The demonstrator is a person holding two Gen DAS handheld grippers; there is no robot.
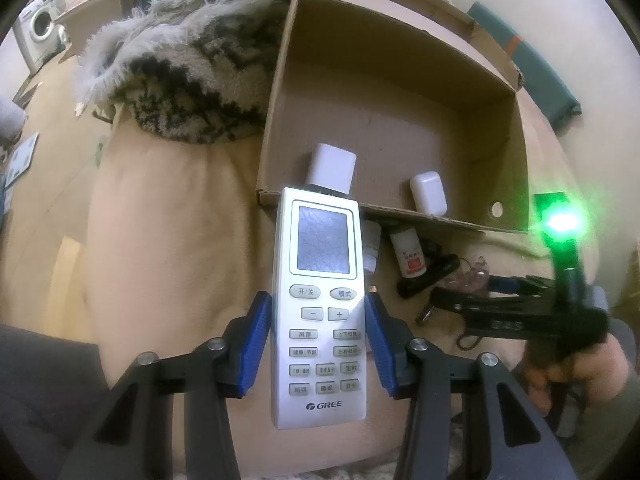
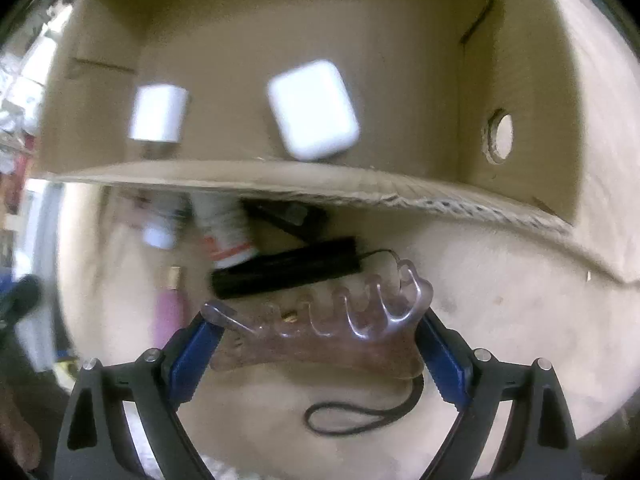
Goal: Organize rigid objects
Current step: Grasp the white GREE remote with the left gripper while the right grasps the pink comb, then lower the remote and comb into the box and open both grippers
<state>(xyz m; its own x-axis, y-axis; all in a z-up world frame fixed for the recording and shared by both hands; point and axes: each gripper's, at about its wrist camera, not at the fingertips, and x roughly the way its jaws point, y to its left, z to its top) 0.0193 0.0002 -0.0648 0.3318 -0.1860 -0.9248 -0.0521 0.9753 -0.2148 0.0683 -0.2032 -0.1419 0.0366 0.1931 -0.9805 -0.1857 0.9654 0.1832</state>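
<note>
2 claws grip: left (image 1: 319, 340) remote (image 1: 320, 308), right (image 2: 316, 344) comb (image 2: 332, 324).

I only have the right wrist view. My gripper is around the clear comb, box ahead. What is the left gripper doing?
Observer: The left gripper has a white GREE remote between its blue fingers, pointing at the cardboard box.
Operator: Is it over the box yet?
Observer: No, only the remote's tip reaches the box's near edge; the rest is over the beige cushion.
Operator: Anything left of the box I can't see?
Observer: A fluffy patterned blanket lies against the box's left wall.
</note>
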